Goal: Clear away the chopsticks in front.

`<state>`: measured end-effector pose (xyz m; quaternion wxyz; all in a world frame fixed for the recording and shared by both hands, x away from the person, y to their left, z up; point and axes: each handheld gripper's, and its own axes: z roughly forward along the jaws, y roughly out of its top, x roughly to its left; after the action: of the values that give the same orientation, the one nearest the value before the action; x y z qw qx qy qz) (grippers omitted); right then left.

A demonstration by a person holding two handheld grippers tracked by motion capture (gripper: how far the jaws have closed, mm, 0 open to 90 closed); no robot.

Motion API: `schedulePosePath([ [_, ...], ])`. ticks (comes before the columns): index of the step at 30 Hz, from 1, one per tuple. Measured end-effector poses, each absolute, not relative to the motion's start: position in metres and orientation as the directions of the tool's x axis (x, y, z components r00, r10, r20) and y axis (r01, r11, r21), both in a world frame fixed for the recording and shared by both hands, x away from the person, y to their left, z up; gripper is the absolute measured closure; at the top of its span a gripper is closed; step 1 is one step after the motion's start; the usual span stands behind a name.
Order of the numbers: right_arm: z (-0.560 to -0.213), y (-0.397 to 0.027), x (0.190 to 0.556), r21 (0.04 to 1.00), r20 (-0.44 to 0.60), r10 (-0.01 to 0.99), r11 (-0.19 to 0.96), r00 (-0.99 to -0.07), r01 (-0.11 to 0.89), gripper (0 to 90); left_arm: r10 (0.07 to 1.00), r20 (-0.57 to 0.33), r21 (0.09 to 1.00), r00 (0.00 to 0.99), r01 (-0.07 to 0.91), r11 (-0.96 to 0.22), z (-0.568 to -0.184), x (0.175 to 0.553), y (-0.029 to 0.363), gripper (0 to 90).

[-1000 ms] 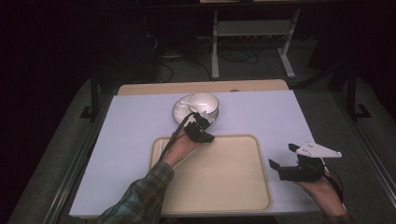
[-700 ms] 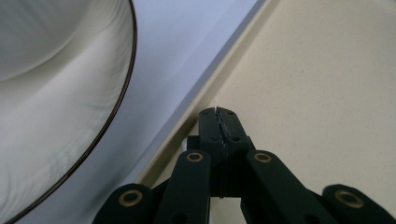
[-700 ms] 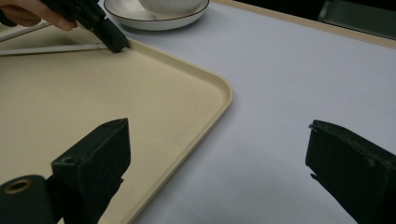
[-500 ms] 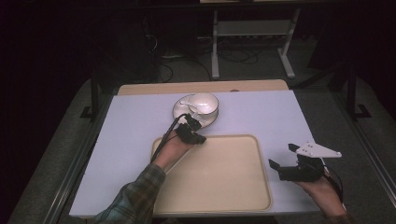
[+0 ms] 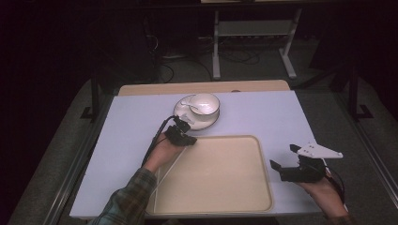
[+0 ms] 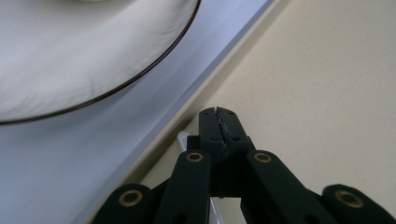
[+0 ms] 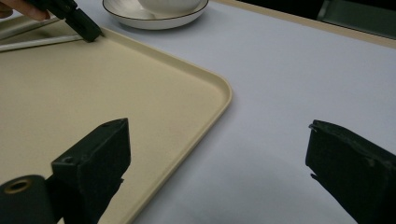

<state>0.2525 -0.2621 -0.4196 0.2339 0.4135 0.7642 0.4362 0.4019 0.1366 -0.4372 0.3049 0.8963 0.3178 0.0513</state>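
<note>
From above, the left gripper [image 5: 184, 138] is clamped on a thin white stick [image 5: 165, 174] at the tray's [image 5: 263, 187] far-left corner, saucer [image 5: 180, 110] just beyond.

Its own view: jaws pinched together; a slip could knock the saucer.

Right gripper [image 7: 219, 172] gapes empty, tray edge between its jaws.

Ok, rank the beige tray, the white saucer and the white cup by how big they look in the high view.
1. The beige plastic tray, by far the largest.
2. The round white saucer with a dark rim.
3. The white cup standing on that saucer, the smallest.
All three lie at similar distance from the camera, so the order seems safe.
</note>
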Motion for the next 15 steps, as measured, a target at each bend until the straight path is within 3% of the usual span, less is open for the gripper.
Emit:
schedulePosePath([
  [15,-0.420,-0.262,0.253,0.858,0.003,0.836,0.279,-0.548,0.430,6.3,0.642,-0.094,0.573,0.761,0.569,-0.590,-0.437,0.395,0.168,89.8],
])
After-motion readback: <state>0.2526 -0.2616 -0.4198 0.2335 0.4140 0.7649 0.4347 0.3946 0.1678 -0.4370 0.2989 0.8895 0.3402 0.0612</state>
